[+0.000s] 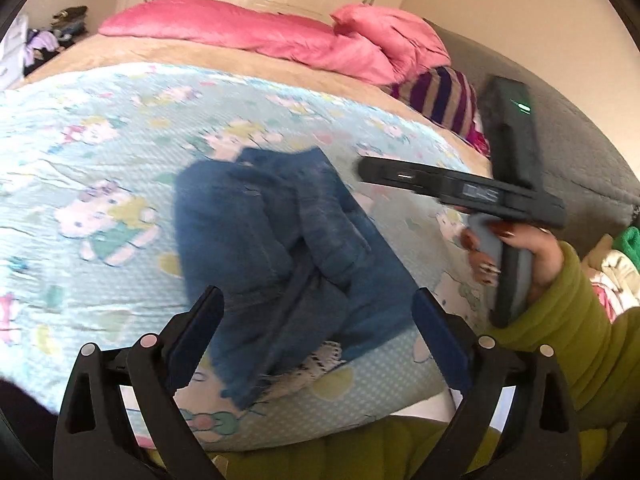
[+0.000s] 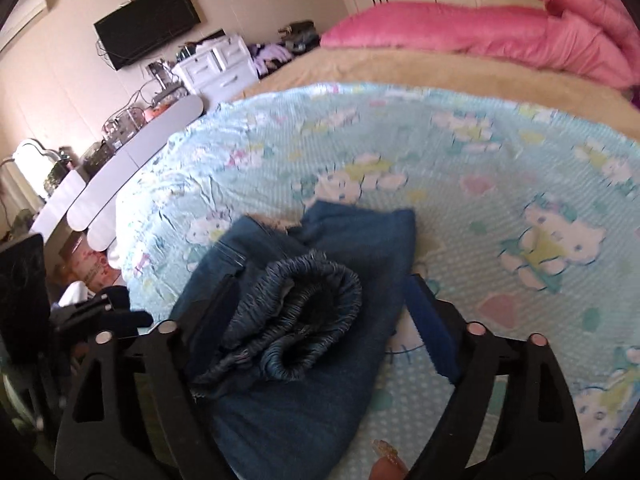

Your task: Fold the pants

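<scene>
Blue denim pants (image 1: 280, 236) lie bunched in a loose heap on a light blue cartoon-print sheet (image 1: 100, 160). My left gripper (image 1: 318, 300) is open, its fingers either side of the near end of the heap, above it. In the right wrist view the pants (image 2: 304, 320) show their elastic waistband (image 2: 304, 312) curled on top. My right gripper (image 2: 320, 296) is open, straddling the waistband without gripping it. The right gripper's body and the hand holding it (image 1: 516, 240) show in the left wrist view, right of the pants.
A beige blanket (image 1: 248, 56) and pink quilt (image 1: 280, 32) lie across the far side of the bed. A striped cushion (image 1: 440, 96) sits at the right. A white drawer unit (image 2: 216, 64), wall TV (image 2: 148, 24) and cluttered shelves (image 2: 120, 168) stand left of the bed.
</scene>
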A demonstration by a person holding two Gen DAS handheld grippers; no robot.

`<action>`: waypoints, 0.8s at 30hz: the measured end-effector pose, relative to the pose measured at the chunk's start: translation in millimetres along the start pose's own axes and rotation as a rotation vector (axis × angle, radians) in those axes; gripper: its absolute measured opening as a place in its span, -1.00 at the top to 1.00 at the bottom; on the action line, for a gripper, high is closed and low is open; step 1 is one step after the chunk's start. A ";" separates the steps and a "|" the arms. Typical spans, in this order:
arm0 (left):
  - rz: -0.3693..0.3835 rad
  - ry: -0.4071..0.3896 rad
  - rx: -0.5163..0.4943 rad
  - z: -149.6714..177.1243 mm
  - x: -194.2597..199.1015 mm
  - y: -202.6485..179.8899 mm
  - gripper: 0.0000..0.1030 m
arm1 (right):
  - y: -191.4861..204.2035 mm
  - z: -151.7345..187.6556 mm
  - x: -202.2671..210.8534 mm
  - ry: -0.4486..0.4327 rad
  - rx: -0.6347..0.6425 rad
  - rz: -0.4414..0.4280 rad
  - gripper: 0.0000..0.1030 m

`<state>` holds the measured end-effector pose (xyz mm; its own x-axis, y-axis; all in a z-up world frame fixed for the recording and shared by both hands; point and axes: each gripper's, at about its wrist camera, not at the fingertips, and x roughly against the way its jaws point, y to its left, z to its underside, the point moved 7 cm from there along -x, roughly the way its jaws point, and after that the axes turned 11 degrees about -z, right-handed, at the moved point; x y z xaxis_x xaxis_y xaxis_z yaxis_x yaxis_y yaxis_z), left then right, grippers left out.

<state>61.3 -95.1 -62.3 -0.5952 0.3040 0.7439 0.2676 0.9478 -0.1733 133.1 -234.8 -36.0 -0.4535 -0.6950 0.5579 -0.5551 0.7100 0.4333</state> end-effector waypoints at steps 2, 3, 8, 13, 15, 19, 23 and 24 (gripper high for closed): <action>-0.030 -0.008 -0.002 -2.5 4.9 4.2 -0.91 | 8.7 -2.4 9.7 -0.023 0.036 0.017 -0.69; -0.049 -0.015 -0.003 -4.4 7.9 6.5 -0.91 | 13.3 -4.3 12.9 -0.033 0.055 0.022 -0.70; -0.135 -0.025 0.003 -9.9 14.5 17.4 -0.91 | 34.1 -1.8 32.4 -0.053 0.144 0.032 -0.74; -0.203 -0.010 0.005 -10.6 13.9 27.4 -0.91 | 52.8 8.1 42.8 -0.041 0.239 0.055 -0.75; -0.228 -0.004 0.004 -10.7 12.7 30.9 -0.91 | 59.9 16.3 41.8 -0.018 0.264 0.039 -0.76; -0.248 0.019 0.032 -9.4 6.6 40.6 -0.91 | 71.0 35.2 34.0 0.034 0.298 0.010 -0.76; -0.266 0.027 0.059 -9.5 3.4 51.6 -0.91 | 82.8 51.4 23.9 0.077 0.338 -0.011 -0.76; -0.266 0.027 0.064 -10.0 2.9 53.2 -0.91 | 85.9 54.0 22.2 0.085 0.348 -0.019 -0.76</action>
<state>81.4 -44.8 -62.8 -0.6174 0.0417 0.7855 0.0560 0.9984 -0.0090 37.7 -195.4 -24.6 -0.3895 -0.6853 0.6154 -0.7739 0.6058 0.1848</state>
